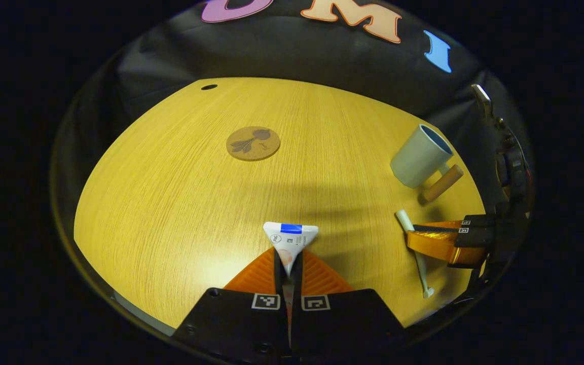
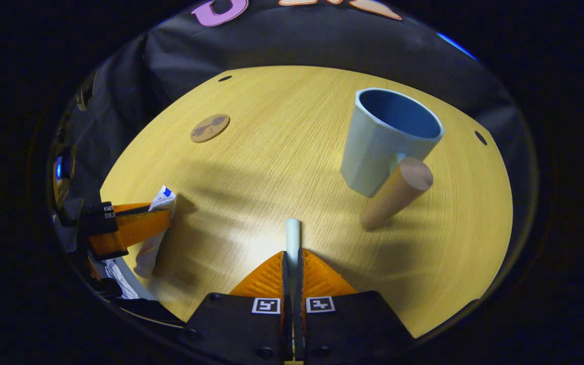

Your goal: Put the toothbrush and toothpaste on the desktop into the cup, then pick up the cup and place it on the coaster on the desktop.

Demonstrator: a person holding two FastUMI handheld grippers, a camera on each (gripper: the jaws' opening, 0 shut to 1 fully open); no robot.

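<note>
item: loading step, both pieces gripped. left gripper (image 1: 289,263) clenched on toothpaste (image 1: 290,238), right gripper (image 2: 292,266) clenched on toothbrush (image 2: 292,234), both short of the cup (image 2: 386,139); coaster (image 1: 253,143) well beyond. next: carry each over the cup's mouth and drop in.

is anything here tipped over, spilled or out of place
Nothing stands out. The cup stands upright on the table, empty, wooden handle intact. The coaster lies flat and bare. Nothing spilled.

My left tool (image 1: 289,263): ribbed orange fingers, black body, two square black-and-white markers, dark screws at the base. My right tool (image 2: 292,266): identical build, same marker pair, same screws.
</note>
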